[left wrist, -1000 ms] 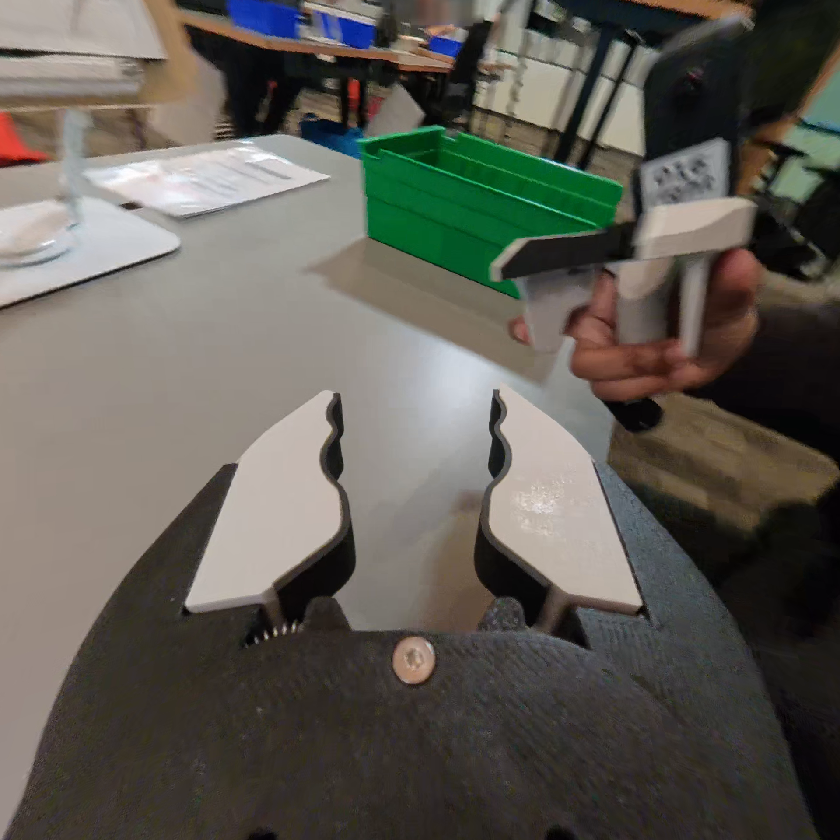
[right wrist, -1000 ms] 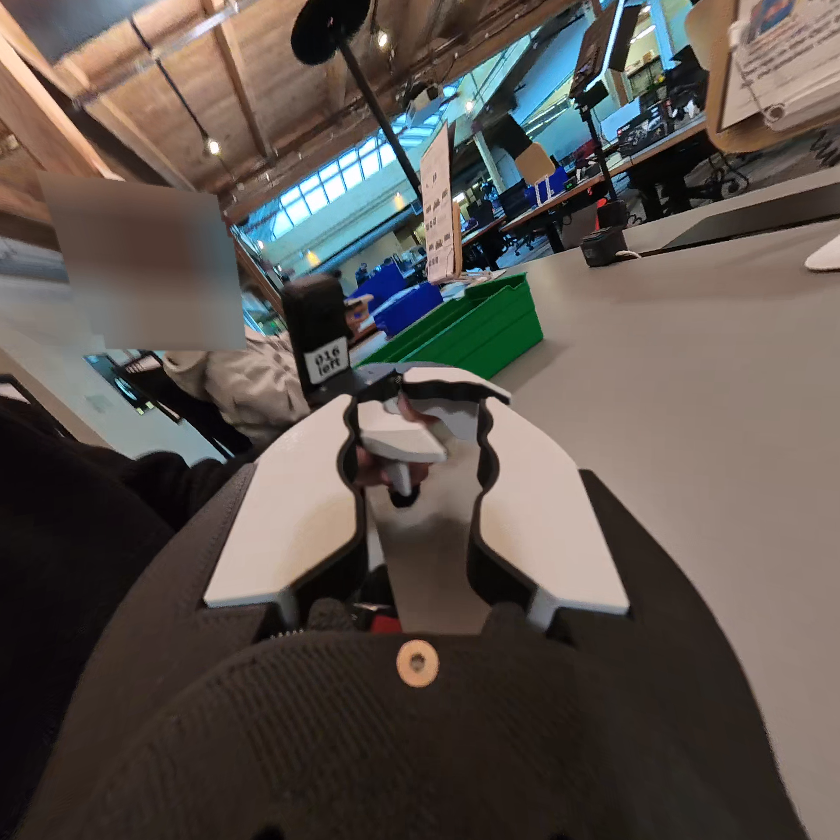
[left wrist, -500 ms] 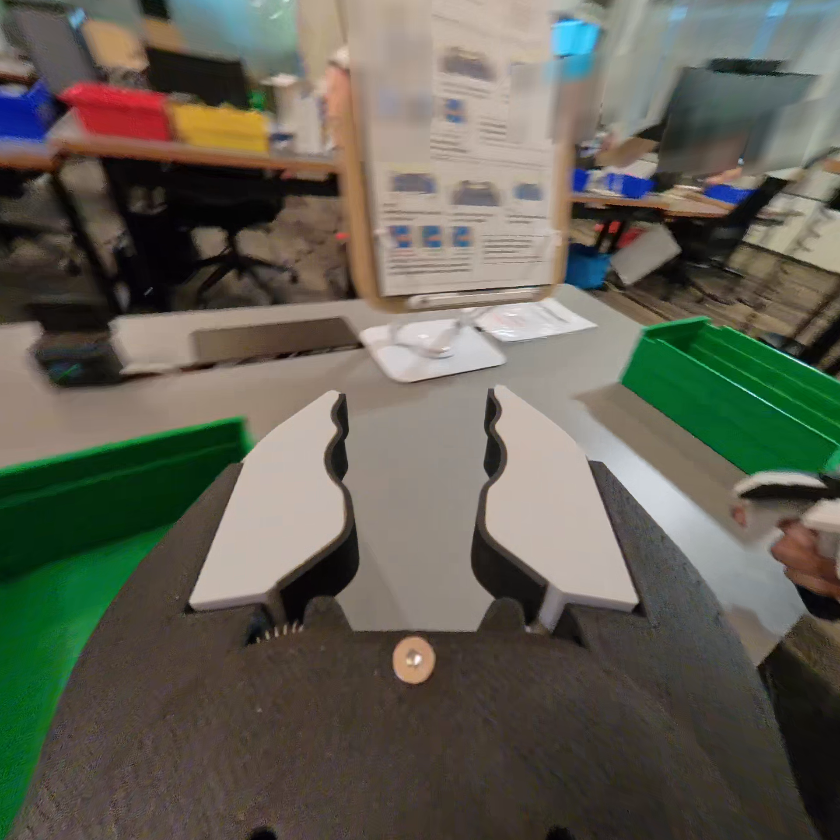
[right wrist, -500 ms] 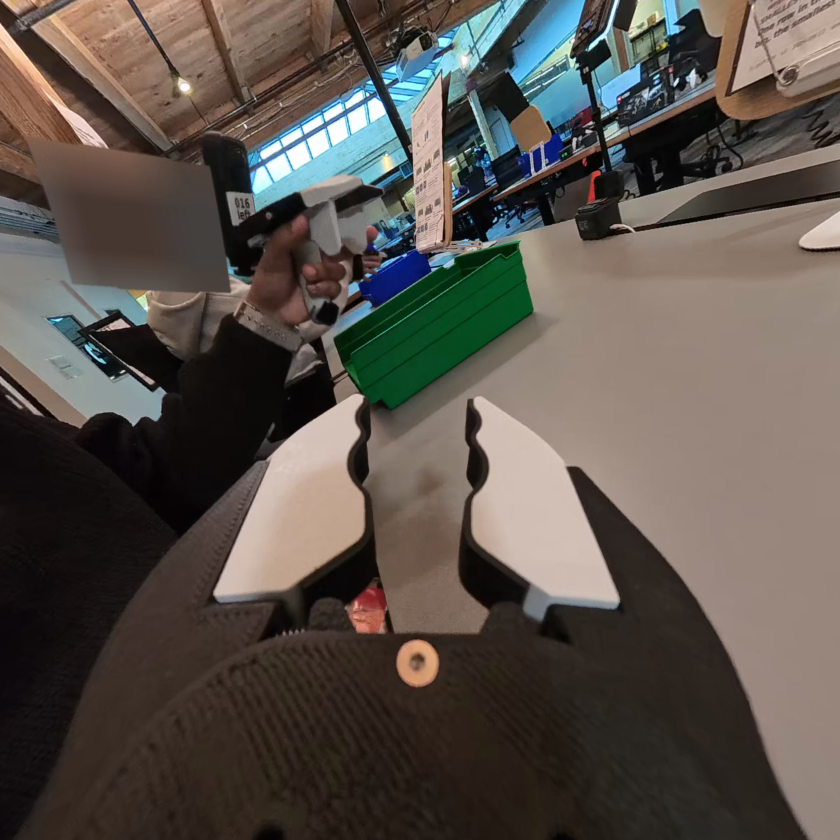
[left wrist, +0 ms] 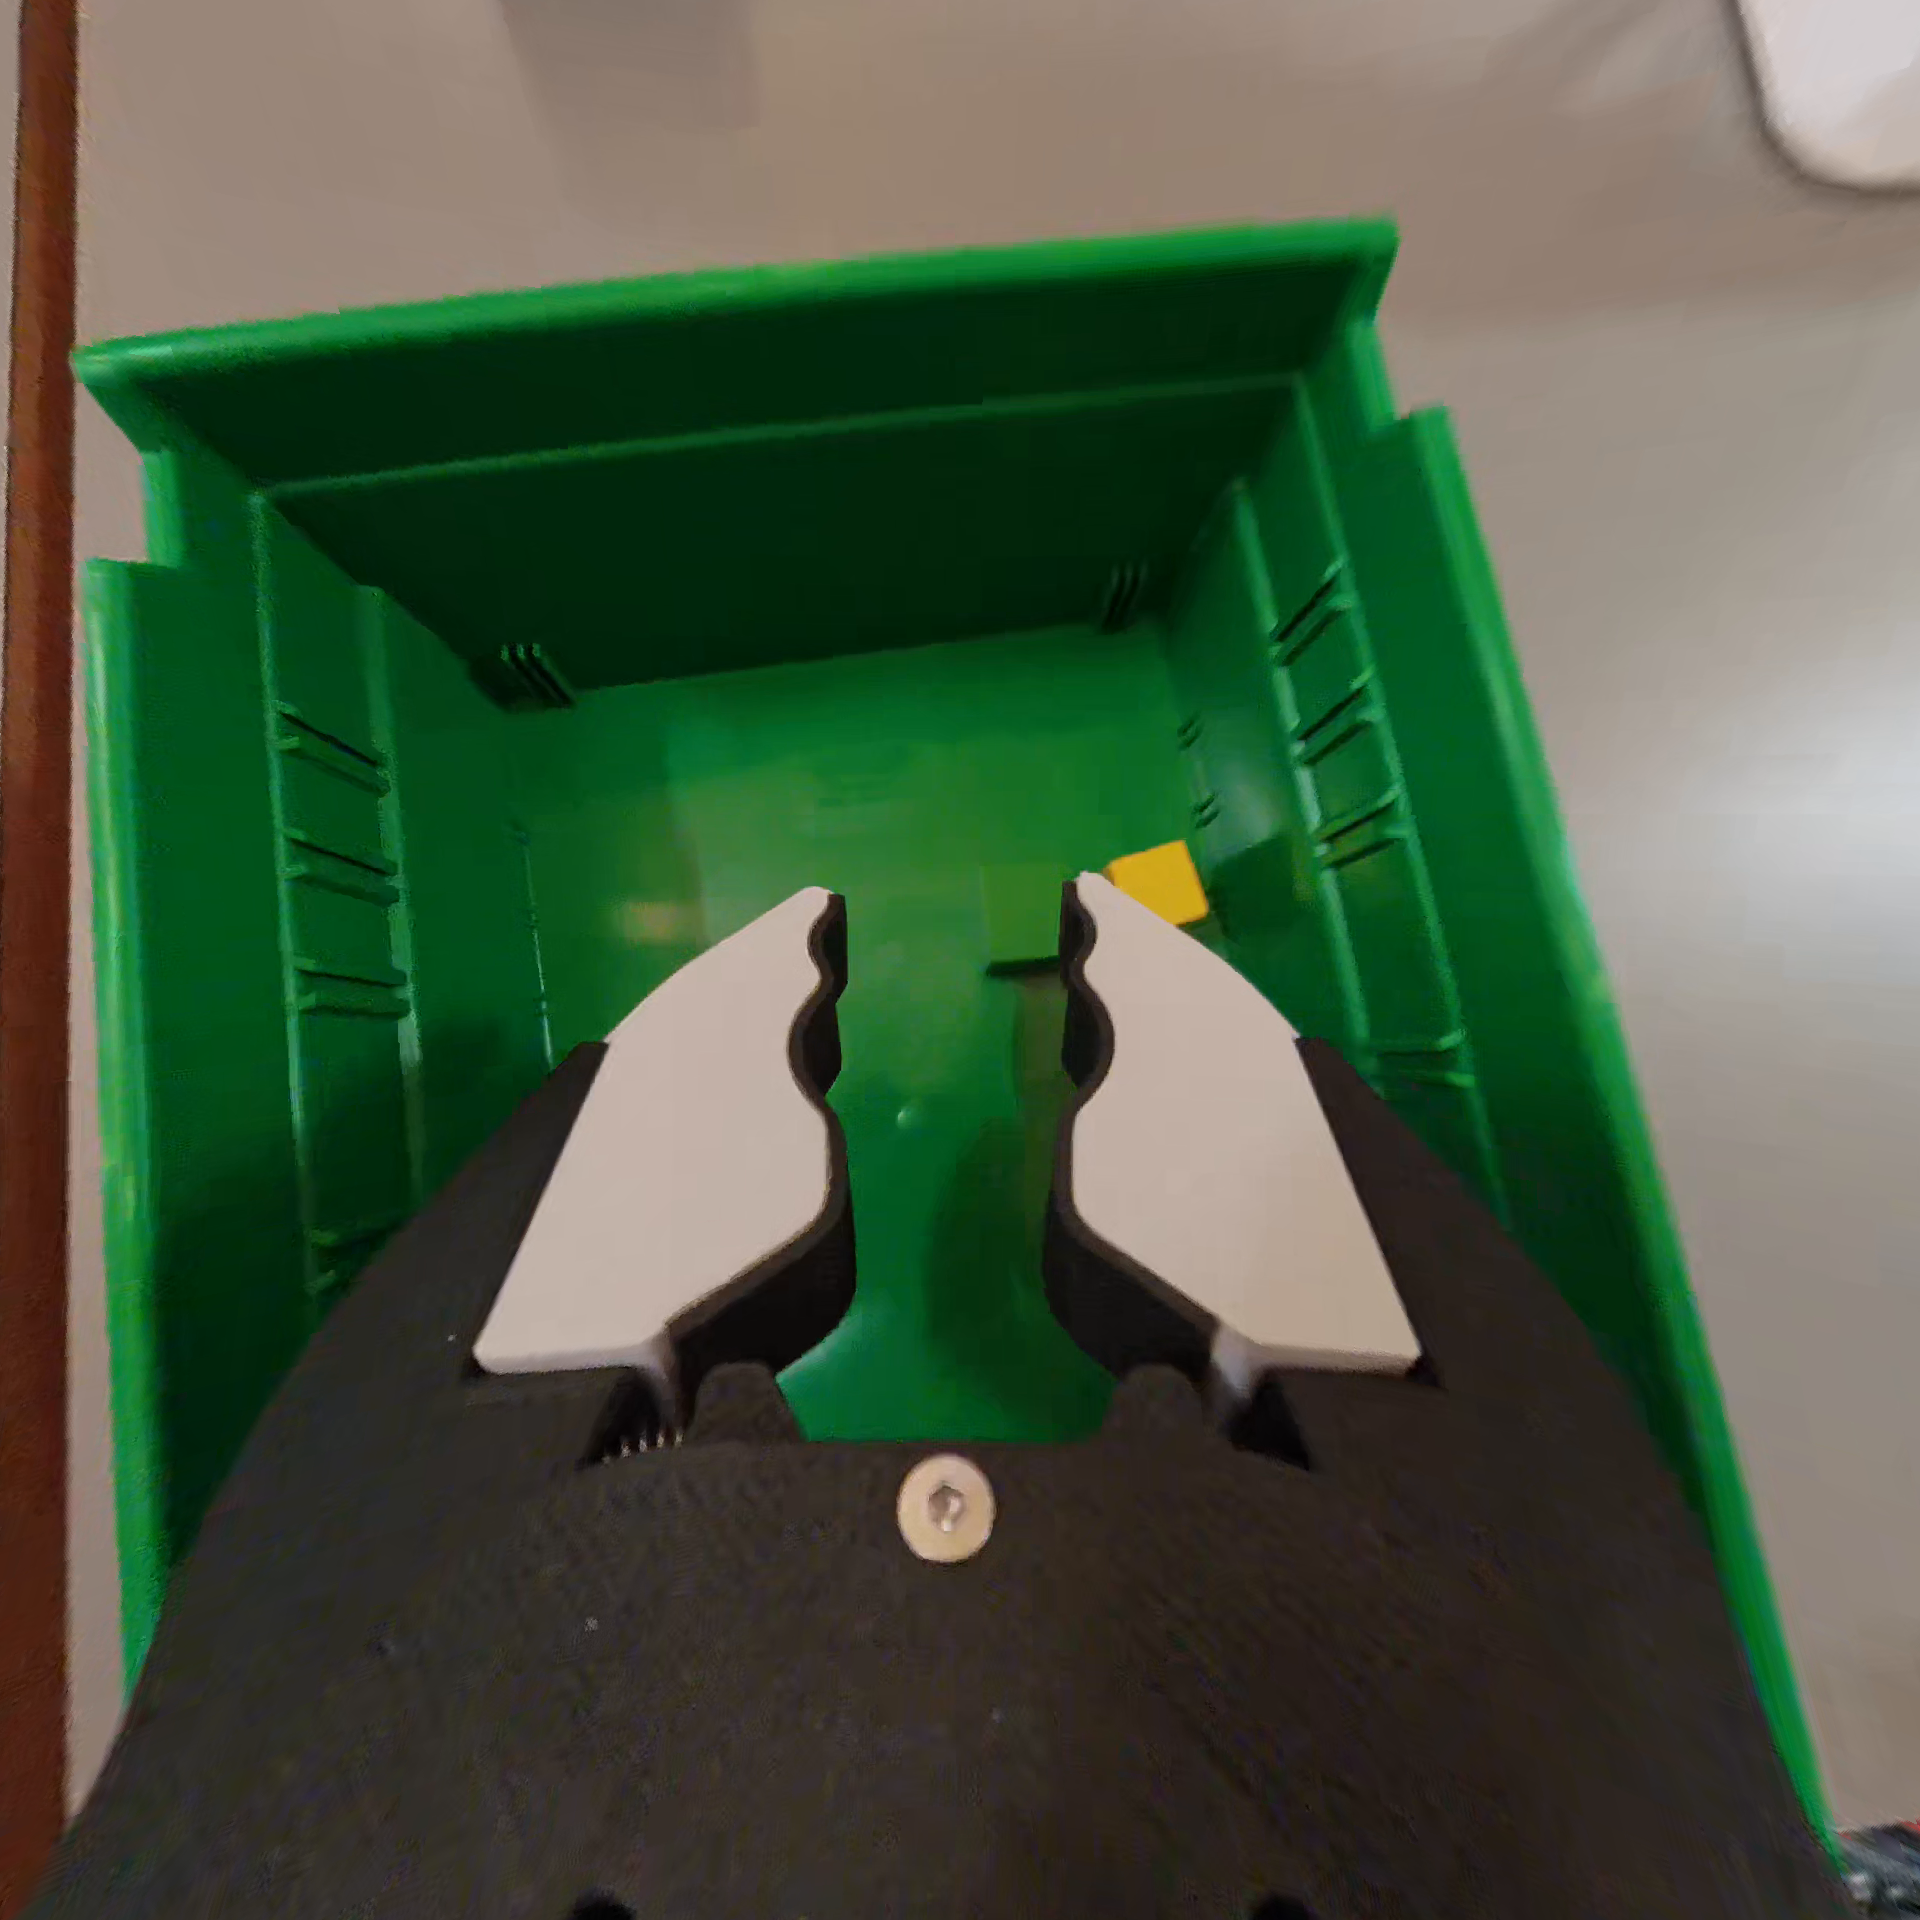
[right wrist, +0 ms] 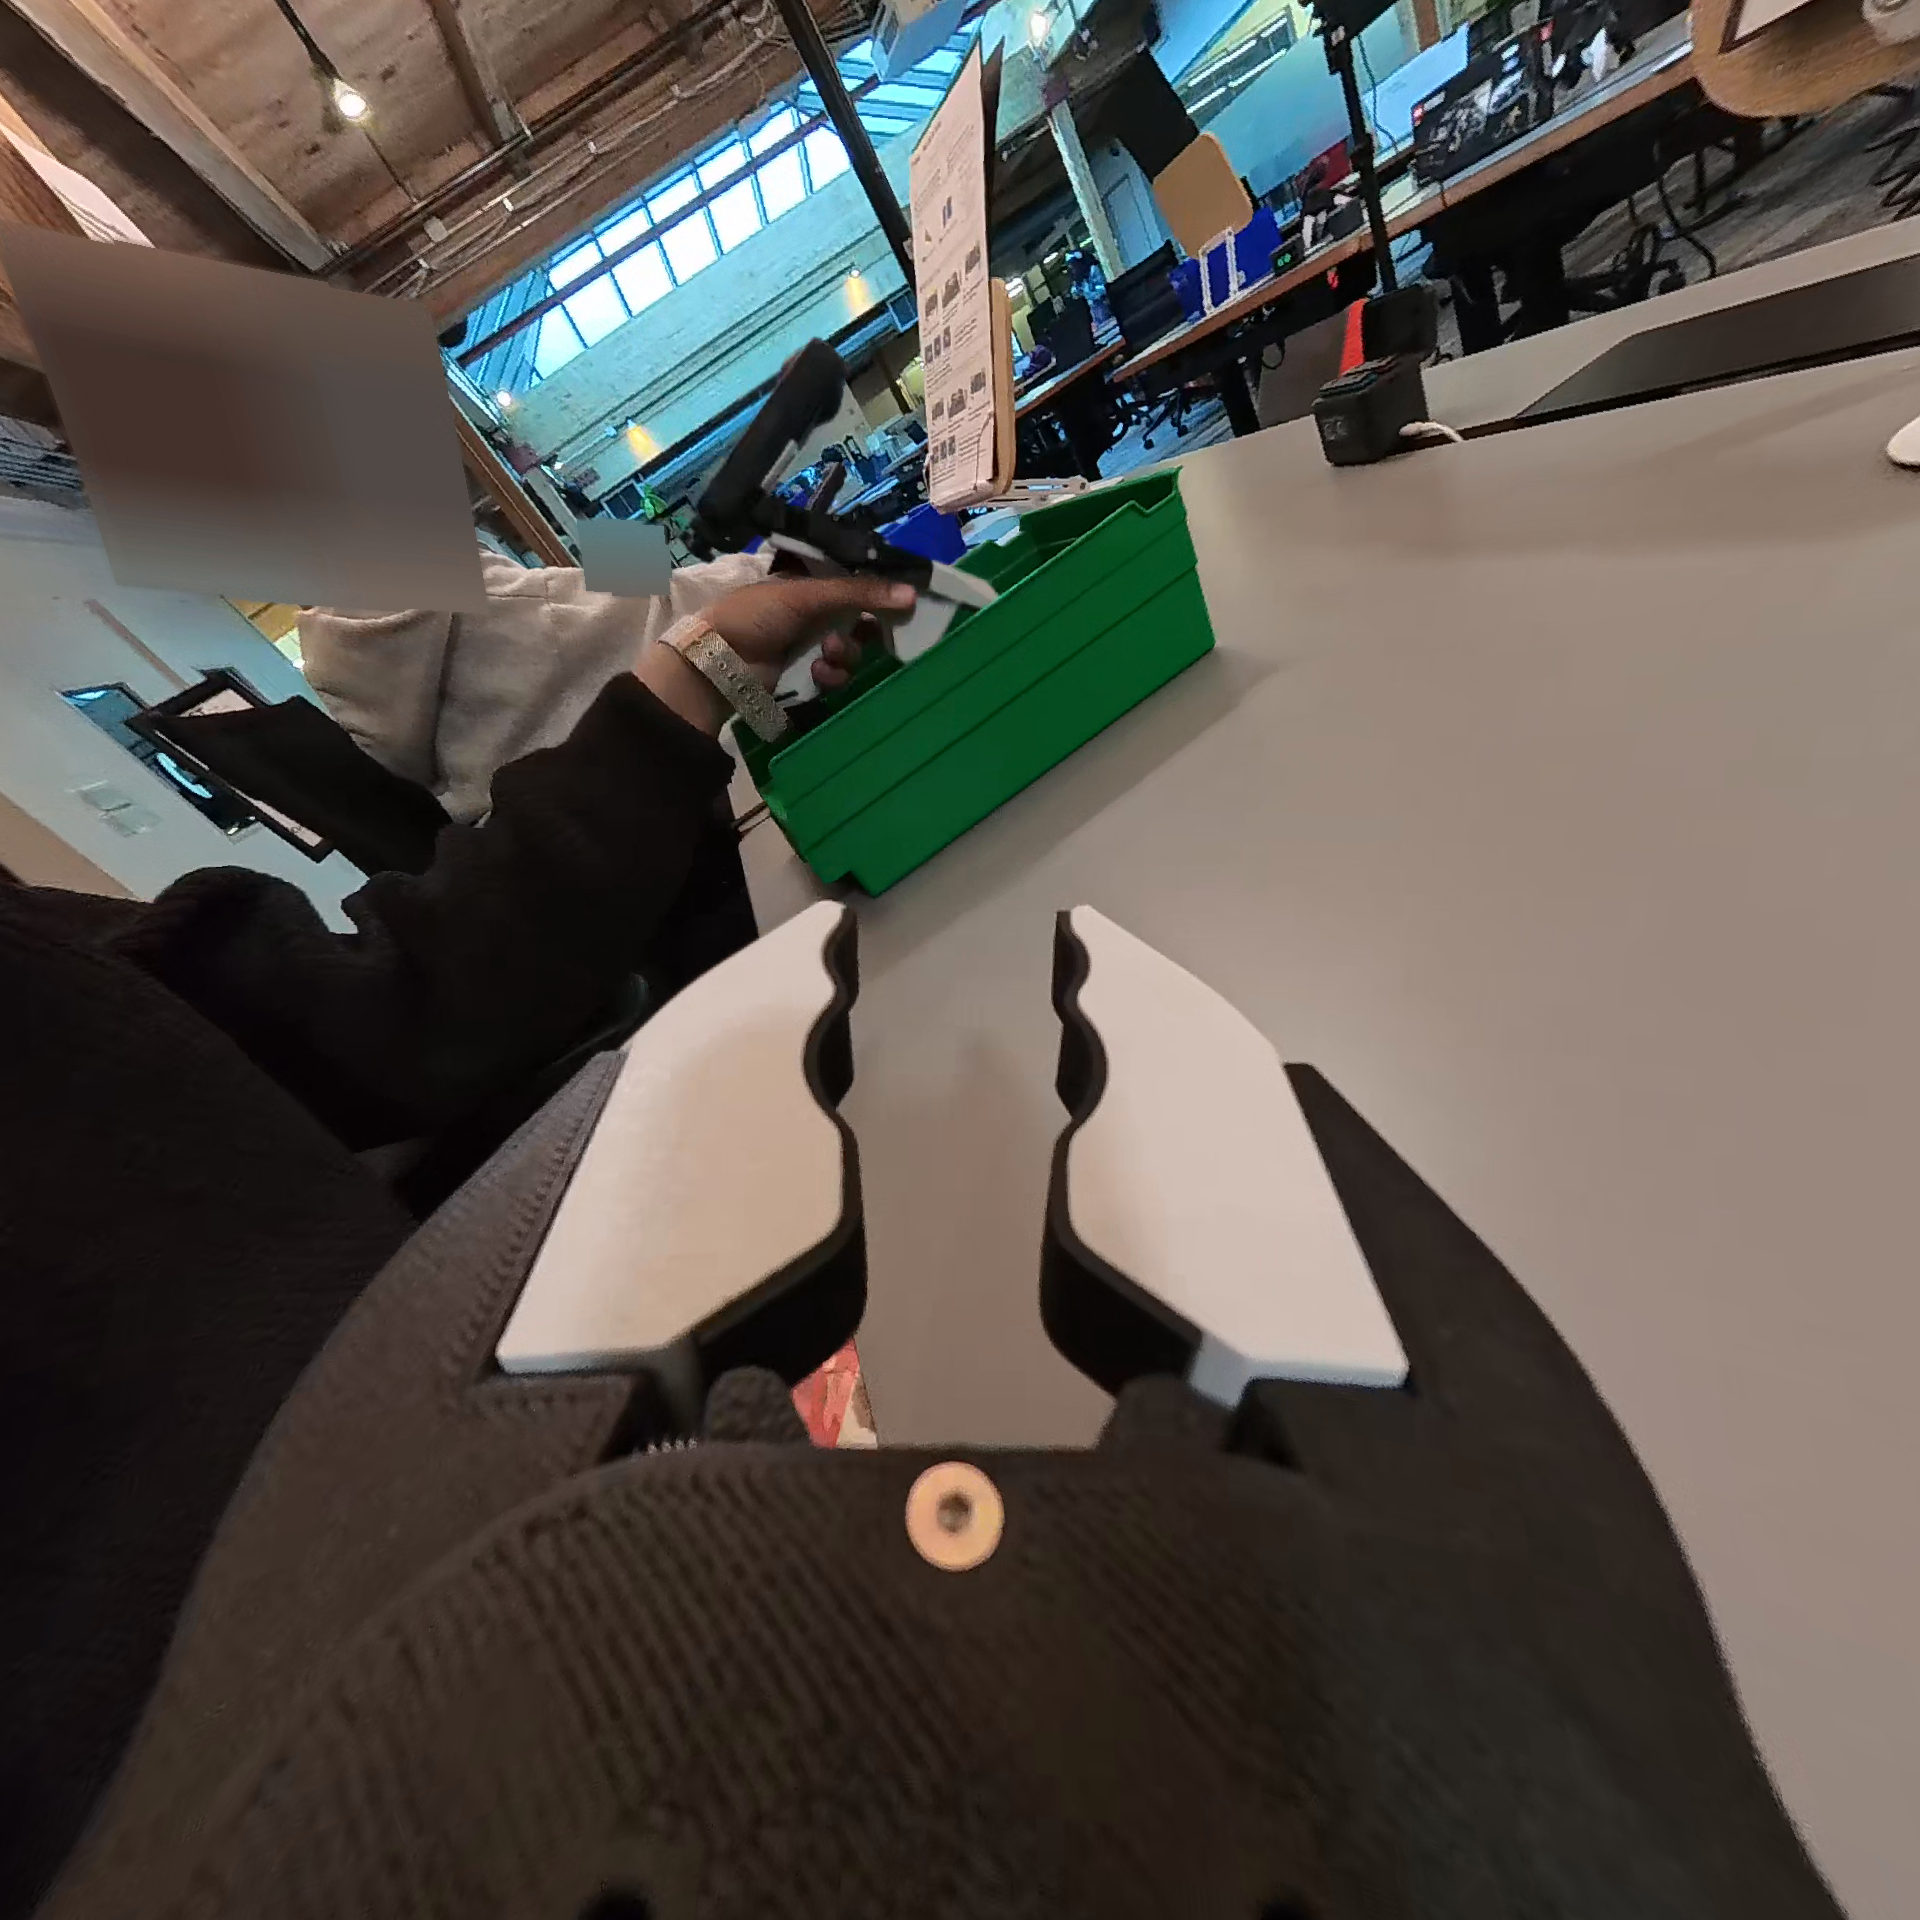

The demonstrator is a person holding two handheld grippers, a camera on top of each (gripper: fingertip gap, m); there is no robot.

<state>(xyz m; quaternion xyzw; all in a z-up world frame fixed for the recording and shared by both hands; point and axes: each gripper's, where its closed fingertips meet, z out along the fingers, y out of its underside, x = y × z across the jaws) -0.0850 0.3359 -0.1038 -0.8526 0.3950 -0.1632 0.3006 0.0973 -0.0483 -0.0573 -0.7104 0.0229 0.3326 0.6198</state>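
Two grippers are in your hands, and neither has anything between its fingers. Your left gripper [left wrist: 945, 914] points down into a green bin [left wrist: 727, 322], jaws parted, with the bin's bare green floor showing through the gap. Just beside its right fingertip, near the bin's right wall, sits a small yellow block [left wrist: 1158, 883] on the floor (the fingertip hides its near corner, so I cannot tell whether they touch). The bin rests on a grey table [left wrist: 1714, 727], and the corner of a white base [left wrist: 1849, 94] shows at the upper right.

Your right gripper [right wrist: 954, 920] hovers low over the same grey table [right wrist: 1507, 831], its jaws likewise spread and holding nothing, only bare tabletop between them. Ahead and to its left stands the green bin [right wrist: 997, 717] near the table's edge, with your left hand [right wrist: 790, 623] holding the other gripper [right wrist: 883, 582] over it. A board with printed sheets [right wrist: 956, 312] stands upright behind the bin, and a small dark box [right wrist: 1366, 416] sits farther back on the table.
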